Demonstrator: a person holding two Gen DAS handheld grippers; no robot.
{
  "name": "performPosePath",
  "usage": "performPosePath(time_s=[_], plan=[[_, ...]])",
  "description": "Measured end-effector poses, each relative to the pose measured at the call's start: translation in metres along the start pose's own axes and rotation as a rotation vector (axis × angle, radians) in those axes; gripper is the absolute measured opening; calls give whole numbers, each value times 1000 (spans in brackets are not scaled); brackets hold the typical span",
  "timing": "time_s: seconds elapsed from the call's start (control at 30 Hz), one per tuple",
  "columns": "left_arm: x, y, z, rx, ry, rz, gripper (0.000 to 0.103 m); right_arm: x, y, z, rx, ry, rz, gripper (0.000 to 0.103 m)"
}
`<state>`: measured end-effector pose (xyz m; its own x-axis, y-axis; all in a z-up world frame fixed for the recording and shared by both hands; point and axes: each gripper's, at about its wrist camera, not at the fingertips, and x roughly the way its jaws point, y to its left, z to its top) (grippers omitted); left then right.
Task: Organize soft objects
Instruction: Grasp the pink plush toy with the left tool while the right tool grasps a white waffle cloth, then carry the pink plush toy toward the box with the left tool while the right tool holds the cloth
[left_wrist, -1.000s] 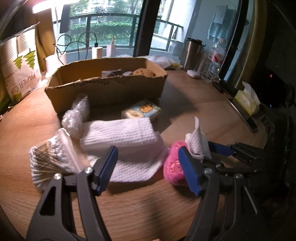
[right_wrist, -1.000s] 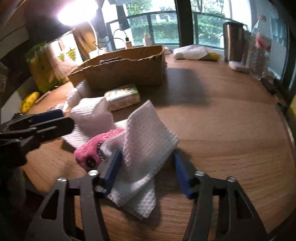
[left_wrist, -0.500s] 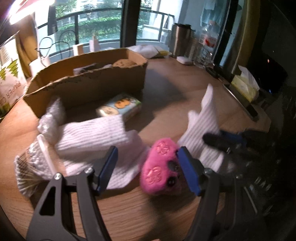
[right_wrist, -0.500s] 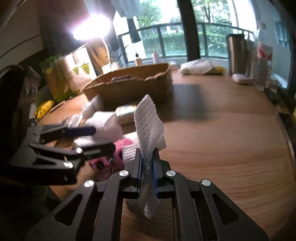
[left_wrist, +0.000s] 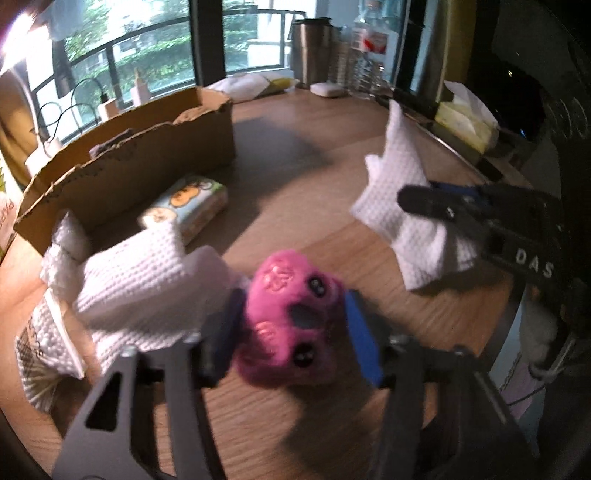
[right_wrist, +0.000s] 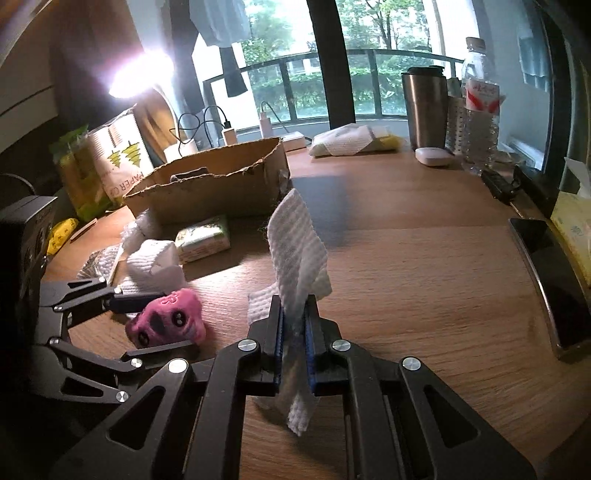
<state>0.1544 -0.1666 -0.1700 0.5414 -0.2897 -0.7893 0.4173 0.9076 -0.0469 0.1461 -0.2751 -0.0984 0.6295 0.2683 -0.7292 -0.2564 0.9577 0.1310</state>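
A pink plush toy (left_wrist: 288, 317) lies on the wooden table between the blue pads of my left gripper (left_wrist: 291, 339). Its jaws are closing, and both pads touch the toy's sides. The right wrist view shows the same toy (right_wrist: 166, 321) between the left gripper's black fingers (right_wrist: 155, 295). My right gripper (right_wrist: 294, 332) is shut on a white textured cloth (right_wrist: 295, 240), which stands up above the jaws and hangs below them. In the left wrist view that cloth (left_wrist: 399, 177) hangs at the right, just above the table. A folded white towel (left_wrist: 147, 288) lies left of the toy.
An open cardboard box (left_wrist: 147, 162) stands at the back left, with a tissue pack (left_wrist: 184, 206) in front of it and a bag of cotton swabs (left_wrist: 40, 343) at the left edge. A phone (right_wrist: 546, 280), steel tumbler (right_wrist: 424, 107) and water bottle (right_wrist: 480, 110) line the right side.
My right gripper shut on the white cloth and lifted it off the toy. My left gripper moved over to the pink toy and narrowed around it.
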Motion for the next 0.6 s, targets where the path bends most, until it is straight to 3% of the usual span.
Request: performPosePath(time_s=[0.23,0.6], plan=[[-7,1,-1,11,-29,-24,39,-1,5,1,-10,1,-3,11],[-33,16,7,-30,-114,-58,39,-8,22,21,-49,-31,-4,11]])
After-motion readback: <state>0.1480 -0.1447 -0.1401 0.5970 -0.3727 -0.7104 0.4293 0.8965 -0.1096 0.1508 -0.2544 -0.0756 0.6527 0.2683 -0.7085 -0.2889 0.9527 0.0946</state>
